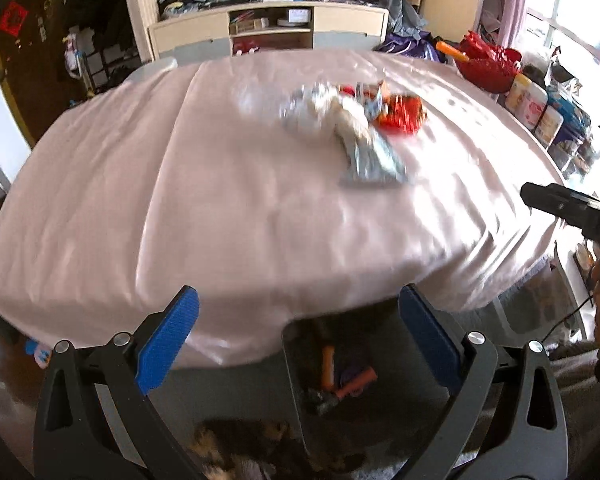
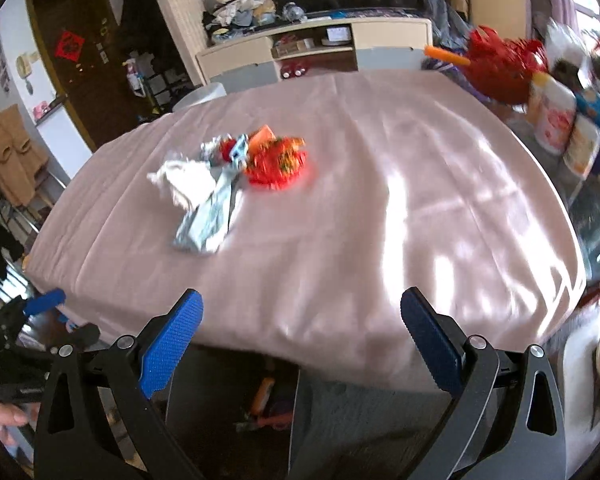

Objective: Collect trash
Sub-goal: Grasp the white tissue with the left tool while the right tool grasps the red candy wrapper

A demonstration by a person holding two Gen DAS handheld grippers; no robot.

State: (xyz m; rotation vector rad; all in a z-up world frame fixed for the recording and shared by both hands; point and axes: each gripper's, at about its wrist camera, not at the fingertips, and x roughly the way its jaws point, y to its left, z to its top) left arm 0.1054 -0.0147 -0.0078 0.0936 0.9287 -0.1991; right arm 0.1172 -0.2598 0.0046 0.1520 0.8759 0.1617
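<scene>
1. Left tongs (image 1: 298,334) and right tongs (image 2: 302,334) both gape wide, holding nothing, poised off the near edge, likely for a reach.
2. A dark bin (image 1: 300,364) sits below, probably the drop spot.
3. Farther on, the trash pile (image 2: 228,176) of wrappers and tissue lies mid-desk (image 2: 380,220) on the pink cloth.

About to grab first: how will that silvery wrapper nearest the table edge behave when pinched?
The silvery wrapper looks thin and creased, so probably floppy and light. Its glossy film may slip. It touches the white crumpled paper, which might drag along.
</scene>
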